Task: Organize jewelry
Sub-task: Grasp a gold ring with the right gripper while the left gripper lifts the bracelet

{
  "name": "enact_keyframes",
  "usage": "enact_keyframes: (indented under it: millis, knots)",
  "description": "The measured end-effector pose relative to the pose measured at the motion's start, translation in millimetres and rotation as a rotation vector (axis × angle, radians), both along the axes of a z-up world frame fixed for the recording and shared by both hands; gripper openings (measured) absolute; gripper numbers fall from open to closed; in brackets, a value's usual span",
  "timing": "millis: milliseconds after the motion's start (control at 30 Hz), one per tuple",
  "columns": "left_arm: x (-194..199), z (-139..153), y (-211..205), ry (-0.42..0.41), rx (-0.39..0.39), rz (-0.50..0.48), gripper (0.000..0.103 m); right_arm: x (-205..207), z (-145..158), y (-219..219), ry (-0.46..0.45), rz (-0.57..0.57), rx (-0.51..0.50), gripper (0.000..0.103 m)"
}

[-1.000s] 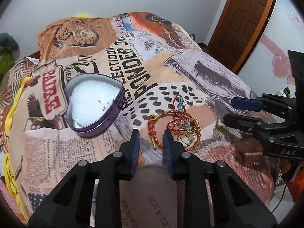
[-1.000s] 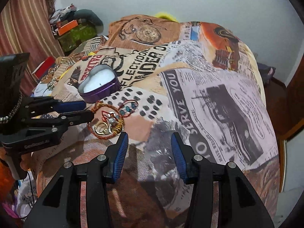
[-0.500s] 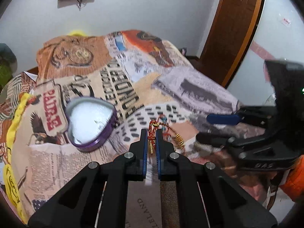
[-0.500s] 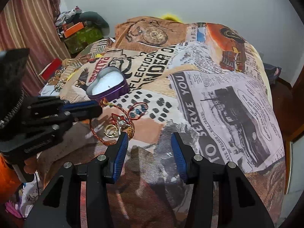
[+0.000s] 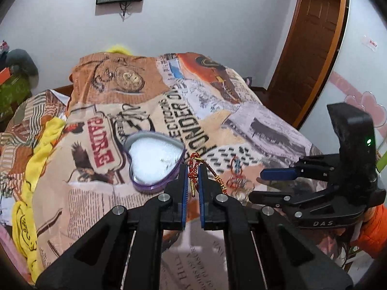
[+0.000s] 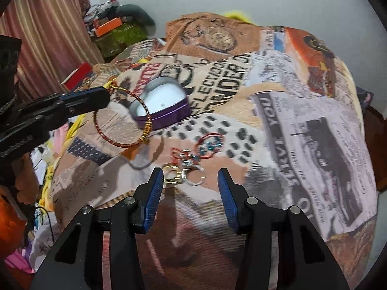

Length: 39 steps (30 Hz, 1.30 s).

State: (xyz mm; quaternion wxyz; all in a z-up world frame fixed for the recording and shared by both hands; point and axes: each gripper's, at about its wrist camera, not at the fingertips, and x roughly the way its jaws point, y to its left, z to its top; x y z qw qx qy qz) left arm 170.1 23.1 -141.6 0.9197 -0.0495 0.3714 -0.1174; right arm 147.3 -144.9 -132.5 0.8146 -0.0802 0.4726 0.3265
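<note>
A red and gold bangle (image 6: 122, 117) is pinched by the left gripper (image 5: 193, 171) and is held up above the printed bedspread (image 6: 302, 111). Just beside it, a purple heart-shaped tin (image 6: 160, 106) is seen lying open on the bedspread. Further right, small rings and red wire pieces (image 6: 193, 154) are left in a little pile. The right gripper (image 6: 191, 182) is held wide apart near them, with nothing between its fingers.

Bed (image 6: 302, 125): heart tin (image 6: 164, 106), loose jewelry (image 6: 193, 157)
</note>
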Motion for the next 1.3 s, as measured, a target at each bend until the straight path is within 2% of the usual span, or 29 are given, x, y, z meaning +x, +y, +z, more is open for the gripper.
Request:
enact_keyframes:
  millis: [200,300,533,800,1133,1233,1267,1300]
  knots:
    - [-8,-18,-1,0.042,0.010,-0.010,0.006,-5,-8,13,0.020,0.056,-0.032,0.023]
    - [-9,-22,-3,0.047,0.005,-0.014,0.006,-3,-11,16,0.024,0.054,-0.046,0.018]
    - [-9,-27,-6,0.058,0.001,-0.023,0.006,1,-13,21,0.003,0.042,-0.082,0.017]
    - [-10,-32,-11,0.069,0.012,-0.036,0.006,5,-12,22,0.028,0.036,-0.079,0.018]
    - [-11,-33,-10,0.071,0.008,-0.032,0.006,6,-14,28,0.012,0.054,-0.097,0.018]
    - [-11,-31,-8,0.064,0.003,-0.028,0.006,5,-13,27,0.008,0.053,-0.087,0.015]
    - [-11,-30,-8,0.061,0.003,-0.026,0.006,4,-13,27,0.007,0.056,-0.089,0.008]
    - [-11,-28,-7,0.056,0.001,-0.023,0.006,3,-12,27,0.006,0.059,-0.086,0.008]
